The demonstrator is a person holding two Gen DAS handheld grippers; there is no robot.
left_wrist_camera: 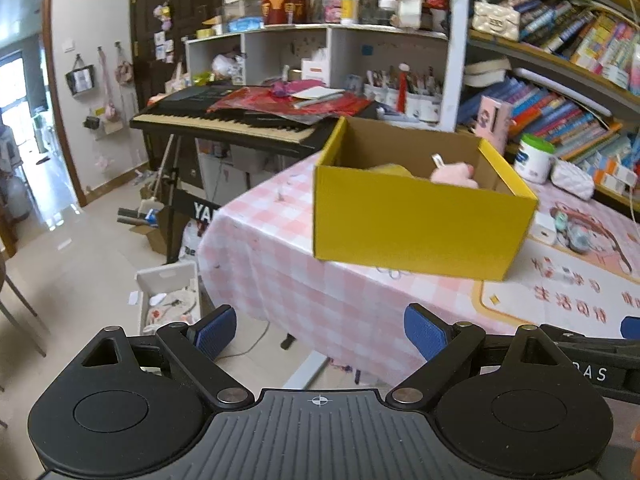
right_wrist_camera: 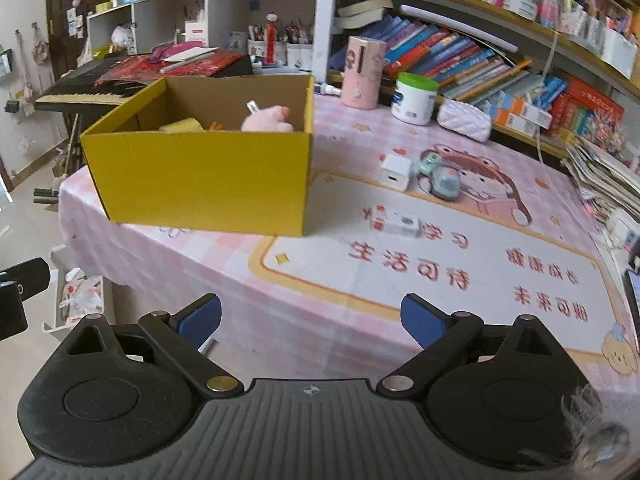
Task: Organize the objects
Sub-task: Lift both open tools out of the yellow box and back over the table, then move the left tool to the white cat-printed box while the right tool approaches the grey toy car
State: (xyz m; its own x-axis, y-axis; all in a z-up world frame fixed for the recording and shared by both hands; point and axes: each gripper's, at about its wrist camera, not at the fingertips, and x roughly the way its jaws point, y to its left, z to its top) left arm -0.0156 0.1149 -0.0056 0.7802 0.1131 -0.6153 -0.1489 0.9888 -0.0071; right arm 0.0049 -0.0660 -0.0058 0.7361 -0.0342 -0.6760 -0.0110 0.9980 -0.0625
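Left wrist view: left gripper (left_wrist_camera: 320, 334) spread wide, nothing between its blue pads, hanging off the table's (left_wrist_camera: 280, 240) left edge. Keyboard stand (left_wrist_camera: 200, 210) reads "YA…", rest hidden. Yellow box (left_wrist_camera: 416, 220) near the table's far left corner, pink plush (left_wrist_camera: 456, 174) inside. Right wrist view: right gripper (right_wrist_camera: 311, 320) likewise wide, empty, over the near edge. White charger (right_wrist_camera: 396, 172), toy cars (right_wrist_camera: 438, 176) and small white block (right_wrist_camera: 402, 224) on the printed mat (right_wrist_camera: 460, 280), right of the box; Chinese characters there in red.

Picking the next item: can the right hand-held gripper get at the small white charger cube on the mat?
Probably yes. The right hand-held gripper is open, and only bare mat lies before the small white charger cube.
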